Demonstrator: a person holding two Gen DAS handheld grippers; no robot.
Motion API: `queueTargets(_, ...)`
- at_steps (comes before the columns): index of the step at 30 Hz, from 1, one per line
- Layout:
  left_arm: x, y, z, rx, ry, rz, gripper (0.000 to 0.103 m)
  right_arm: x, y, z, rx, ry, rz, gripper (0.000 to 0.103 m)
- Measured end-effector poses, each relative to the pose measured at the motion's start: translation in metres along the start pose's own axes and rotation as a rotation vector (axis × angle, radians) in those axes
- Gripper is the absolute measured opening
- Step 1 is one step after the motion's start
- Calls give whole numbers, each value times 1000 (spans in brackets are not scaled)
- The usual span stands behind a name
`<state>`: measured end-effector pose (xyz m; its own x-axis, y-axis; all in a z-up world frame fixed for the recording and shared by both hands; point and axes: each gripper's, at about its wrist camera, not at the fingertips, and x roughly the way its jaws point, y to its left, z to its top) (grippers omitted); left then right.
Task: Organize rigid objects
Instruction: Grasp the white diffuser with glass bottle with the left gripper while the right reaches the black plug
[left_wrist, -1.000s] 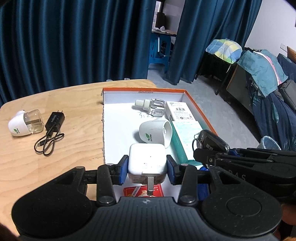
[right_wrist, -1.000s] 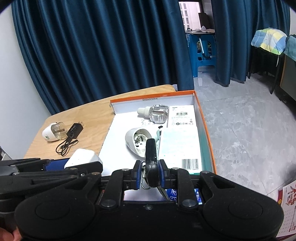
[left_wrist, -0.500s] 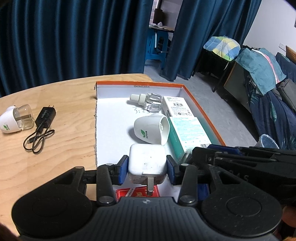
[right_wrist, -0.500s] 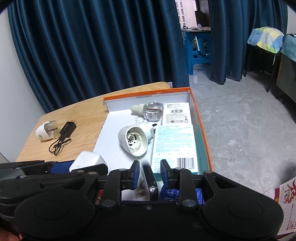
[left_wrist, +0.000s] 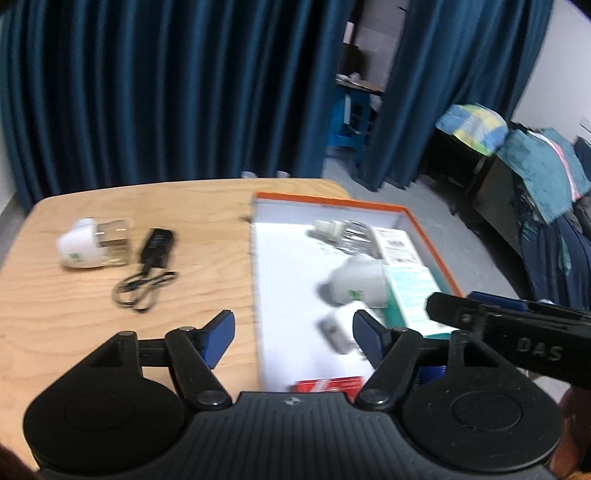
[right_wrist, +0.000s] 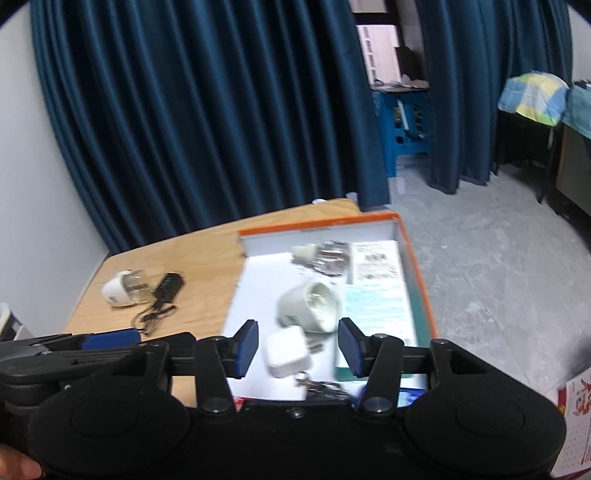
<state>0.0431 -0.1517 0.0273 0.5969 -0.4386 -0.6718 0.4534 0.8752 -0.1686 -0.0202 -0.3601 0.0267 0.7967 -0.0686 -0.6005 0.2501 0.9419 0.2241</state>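
Observation:
Both frames are motion-blurred. My left gripper (left_wrist: 293, 332) is open and empty above the left wall of the orange-rimmed box (left_wrist: 424, 229). My right gripper (right_wrist: 297, 345) is open and empty above the box (right_wrist: 417, 273). The white charger cube (right_wrist: 287, 351) lies in the box between the right fingers, with keys (right_wrist: 317, 384) just in front of it. It shows blurred in the left wrist view (left_wrist: 334, 332). On the wooden table (left_wrist: 92, 295) left of the box lie a white vaporizer with a clear bottle (left_wrist: 94, 248) and a black adapter with cable (left_wrist: 153, 251).
In the box lie a white vaporizer shell (right_wrist: 310, 308), a clear refill bottle (right_wrist: 325, 253), a white carton (right_wrist: 376, 262), a teal carton (right_wrist: 376, 314) and a red pack (left_wrist: 325, 386). Blue curtains hang behind the table. Grey floor lies to the right.
My left gripper opened and let go of the white charger, which now lies in the box. My right gripper opened wide and its key fob dropped into the box. Both grippers rose and drew back.

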Motion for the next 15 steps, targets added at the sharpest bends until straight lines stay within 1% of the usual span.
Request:
queueTargets(2, -9, 16, -1, -30, -10, 33, 76, -2, 12, 1, -19, -3, 16, 63)
queueTargets(4, -18, 34, -1, -58, -24, 63, 83, -3, 24, 1, -38, 0, 34, 63)
queueTargets(5, -22, 43, -2, -71, -31, 88, 86, -3, 30, 1, -50, -1, 42, 63)
queueTargets(6, -25, 54, -1, -88, -36, 119, 91, -2, 36, 1, -61, -2, 48, 65)
queueTargets(8, -29, 74, 0, -116, -47, 159, 94, 0, 47, 1, -77, 2, 60, 66)
queueTargets(10, -29, 96, 5, -154, -60, 195, 101, 3, 57, 1, -92, 8, 71, 66)
queueTargets(12, -27, 114, 11, -187, -85, 218, 102, 9, 67, 1, -104, 19, 81, 66)
queueTargets(15, -11, 135, 23, -192, -81, 260, 103, 19, 81, 0, -134, 32, 95, 66)
